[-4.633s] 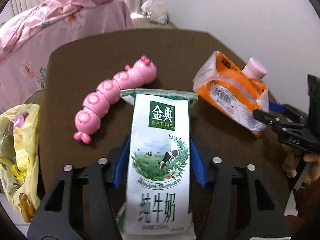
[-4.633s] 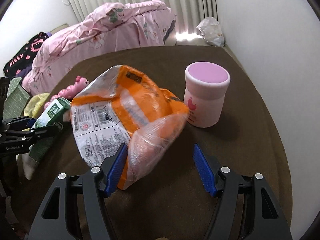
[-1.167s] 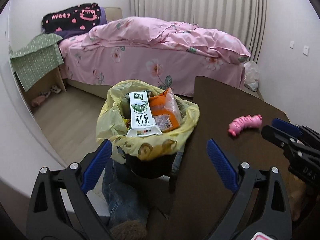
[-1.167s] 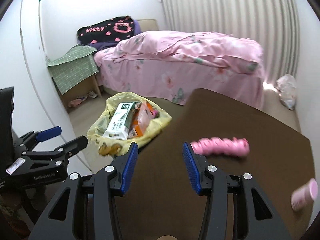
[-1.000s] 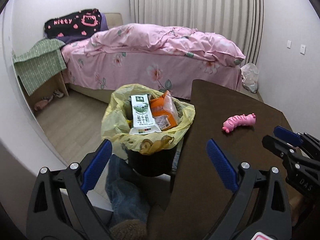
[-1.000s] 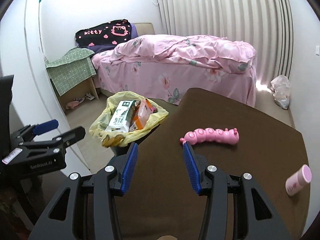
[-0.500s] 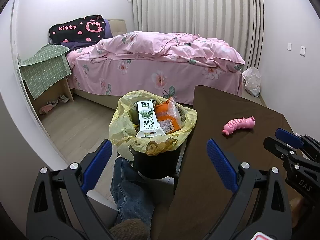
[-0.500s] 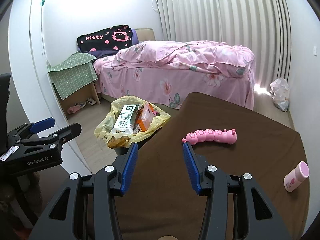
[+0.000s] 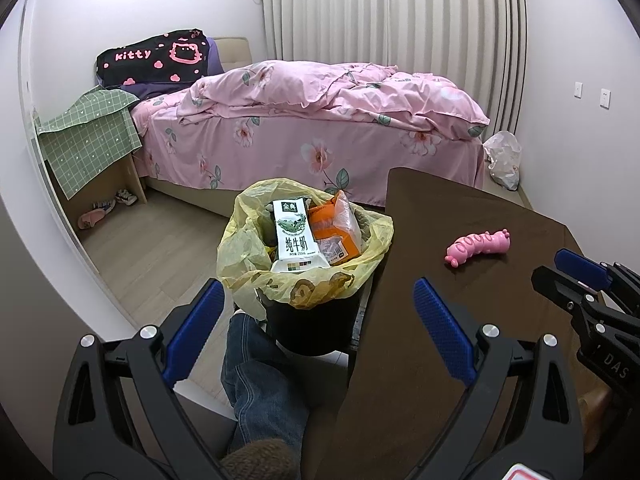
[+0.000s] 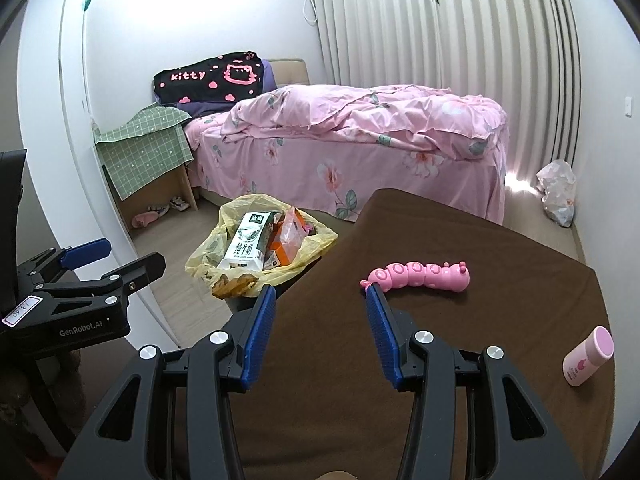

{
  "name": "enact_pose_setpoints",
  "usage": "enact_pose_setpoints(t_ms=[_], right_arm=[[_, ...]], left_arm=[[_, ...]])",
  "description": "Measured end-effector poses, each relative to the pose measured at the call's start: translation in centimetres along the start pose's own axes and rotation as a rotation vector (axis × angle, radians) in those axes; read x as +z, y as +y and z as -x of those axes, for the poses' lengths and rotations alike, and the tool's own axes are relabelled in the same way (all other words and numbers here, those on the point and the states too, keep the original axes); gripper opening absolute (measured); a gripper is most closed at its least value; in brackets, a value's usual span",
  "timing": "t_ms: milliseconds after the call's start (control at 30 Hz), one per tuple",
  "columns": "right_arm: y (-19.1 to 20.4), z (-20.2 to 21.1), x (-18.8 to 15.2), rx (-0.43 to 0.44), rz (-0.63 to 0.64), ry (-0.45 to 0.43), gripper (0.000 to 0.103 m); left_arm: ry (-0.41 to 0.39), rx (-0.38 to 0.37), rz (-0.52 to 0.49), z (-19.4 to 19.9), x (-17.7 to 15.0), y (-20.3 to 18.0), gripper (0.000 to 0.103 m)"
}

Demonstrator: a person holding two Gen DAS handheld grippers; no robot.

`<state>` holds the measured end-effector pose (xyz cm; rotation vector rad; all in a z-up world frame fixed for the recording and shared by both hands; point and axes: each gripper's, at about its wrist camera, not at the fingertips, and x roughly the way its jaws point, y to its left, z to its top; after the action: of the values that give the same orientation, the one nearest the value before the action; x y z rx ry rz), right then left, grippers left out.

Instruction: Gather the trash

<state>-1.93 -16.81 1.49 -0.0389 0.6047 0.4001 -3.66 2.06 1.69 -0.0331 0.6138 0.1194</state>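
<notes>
**Trash in the bin, both grippers empty**

- Left gripper (image 9: 316, 320): jaws spread wide, nothing between them. Hangs above the gap between the bin and the counter edge; a leg in blue jeans (image 9: 256, 376) shows below it.
- Right gripper (image 10: 318, 328): jaws parted to a middling gap, nothing held. Hangs over the near left part of the counter (image 10: 500, 288), which has a brown top.
- Bin (image 9: 316, 320): black, lined with a yellow bag (image 9: 240, 256), stands on the floor just beside the counter's left edge.
- Milk carton (image 9: 294, 236): white and green, lies tilted on top of the bin's contents, printed face up.
- Orange snack bag (image 9: 332, 228): in the bin too, touching the carton's right side, standing up above the rim.
- Pink caterpillar toy (image 10: 420, 276): lies flat on the counter, mid-right, well apart from the bin.
- Pink bottle (image 10: 588, 356): on the counter near the right edge, tilted, cap pointing up and right; cannot tell if it lies flat.
- Background: bed with a pink floral duvet (image 9: 320, 120) at the far side, white plastic bag (image 9: 502, 160) on the floor by the far right wall.
</notes>
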Motion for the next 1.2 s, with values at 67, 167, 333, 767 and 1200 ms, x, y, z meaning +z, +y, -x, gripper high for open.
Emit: enact_pose_setpoints(t_ms=[67, 167, 333, 767, 1200], right_arm=[[0.00, -0.02, -0.02, -0.003, 0.003, 0.002, 0.044], [-0.07, 0.05, 0.01, -0.003, 0.002, 0.002, 0.044], [-0.09, 0.05, 0.01, -0.002, 0.002, 0.000, 0.044], [-0.09, 0.34, 0.22, -0.007, -0.003, 0.002, 0.044], [-0.17, 0.41, 0.38, -0.011, -0.002, 0.003, 0.044]], left_arm=[[0.002, 0.000, 0.000, 0.02, 0.00, -0.04, 0.091], [0.001, 0.001, 0.001, 0.04, -0.01, -0.17, 0.091], [0.002, 0.000, -0.003, -0.11, -0.14, -0.25, 0.091], [0.006, -0.014, -0.015, -0.39, -0.39, 0.13, 0.091], [0.007, -0.016, -0.016, -0.38, -0.40, 0.22, 0.091]])
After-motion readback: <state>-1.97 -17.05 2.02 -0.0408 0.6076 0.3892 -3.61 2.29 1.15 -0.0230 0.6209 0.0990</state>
